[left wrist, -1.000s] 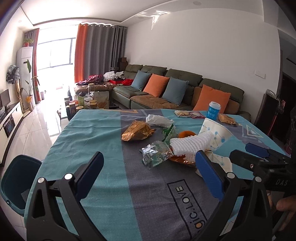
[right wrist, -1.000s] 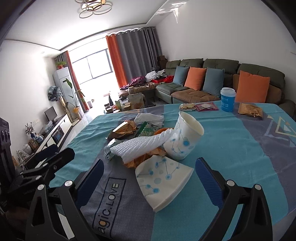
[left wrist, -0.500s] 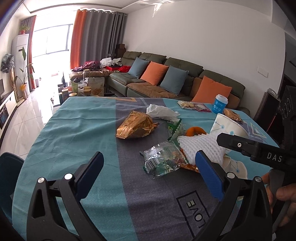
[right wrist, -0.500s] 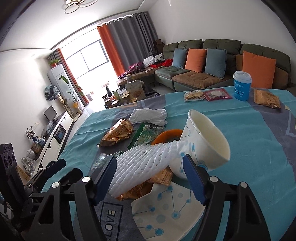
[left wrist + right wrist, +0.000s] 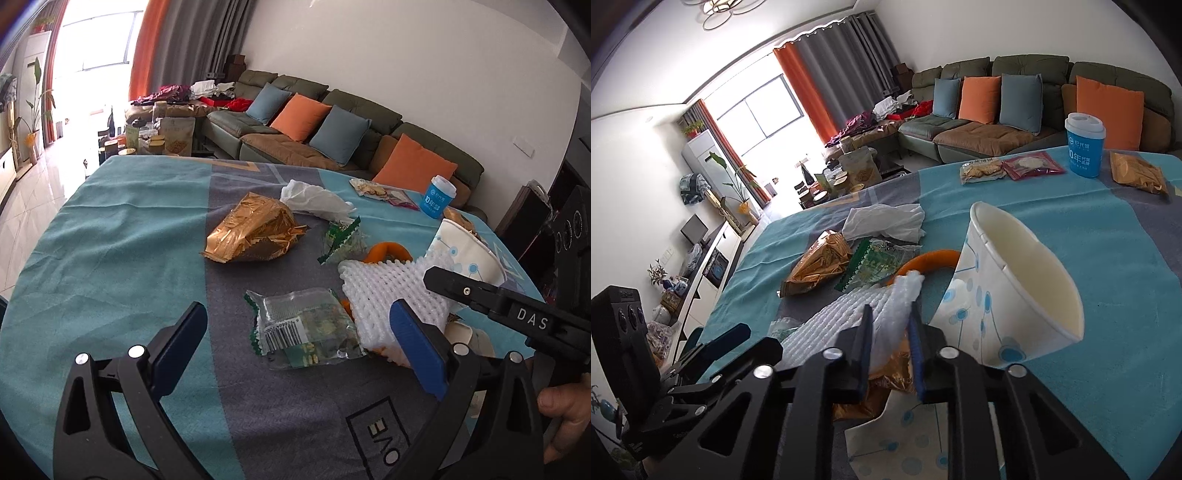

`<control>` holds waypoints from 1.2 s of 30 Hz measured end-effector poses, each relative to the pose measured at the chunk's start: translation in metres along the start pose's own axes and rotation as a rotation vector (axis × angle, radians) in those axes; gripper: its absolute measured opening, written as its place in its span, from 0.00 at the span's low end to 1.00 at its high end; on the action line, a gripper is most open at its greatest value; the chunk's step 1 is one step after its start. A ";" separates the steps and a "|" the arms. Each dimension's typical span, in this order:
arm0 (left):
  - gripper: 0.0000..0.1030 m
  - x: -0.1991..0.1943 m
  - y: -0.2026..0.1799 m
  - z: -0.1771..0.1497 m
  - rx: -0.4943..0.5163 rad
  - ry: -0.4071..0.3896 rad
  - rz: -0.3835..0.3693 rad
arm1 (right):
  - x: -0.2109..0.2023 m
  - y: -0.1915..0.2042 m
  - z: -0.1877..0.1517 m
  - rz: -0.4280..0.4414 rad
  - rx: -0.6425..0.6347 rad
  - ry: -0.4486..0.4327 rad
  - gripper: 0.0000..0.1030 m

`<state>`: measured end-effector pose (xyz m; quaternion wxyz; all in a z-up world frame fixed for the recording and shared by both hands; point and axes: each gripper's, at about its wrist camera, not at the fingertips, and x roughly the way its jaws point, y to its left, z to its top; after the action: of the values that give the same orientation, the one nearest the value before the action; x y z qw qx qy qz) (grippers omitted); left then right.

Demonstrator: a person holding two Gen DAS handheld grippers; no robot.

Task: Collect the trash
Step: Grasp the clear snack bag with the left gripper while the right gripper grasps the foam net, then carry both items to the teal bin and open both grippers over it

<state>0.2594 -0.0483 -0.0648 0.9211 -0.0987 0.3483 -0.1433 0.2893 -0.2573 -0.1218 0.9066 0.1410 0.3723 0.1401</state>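
Left wrist: left gripper (image 5: 295, 347) wide open, nothing between the pads, hovering over a clear wrapper (image 5: 308, 328) on the tablecloth (image 5: 110, 251). Right wrist: right gripper (image 5: 892, 349) just closed, pinching the white foam net (image 5: 849, 314), left of the paper cup (image 5: 1015, 295).

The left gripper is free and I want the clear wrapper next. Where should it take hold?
Take the clear wrapper by its raised, crinkled near-left edge, coming low from the camera side. It lies flat, and the white foam net crowds its right side.
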 end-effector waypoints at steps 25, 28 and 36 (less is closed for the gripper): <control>0.47 0.030 0.001 0.002 -0.017 0.093 -0.018 | -0.055 0.008 0.027 0.044 -0.022 -0.205 0.07; 0.44 0.022 0.002 0.002 -0.011 0.070 -0.015 | -0.054 0.013 0.026 0.052 -0.032 -0.204 0.07; 0.39 -0.020 0.012 0.006 -0.011 -0.022 0.009 | -0.056 0.034 0.027 0.077 -0.072 -0.210 0.07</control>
<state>0.2514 -0.0303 -0.0514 0.9249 -0.1038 0.3395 -0.1362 0.2652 -0.2504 -0.0560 0.9390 0.1366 0.2642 0.1727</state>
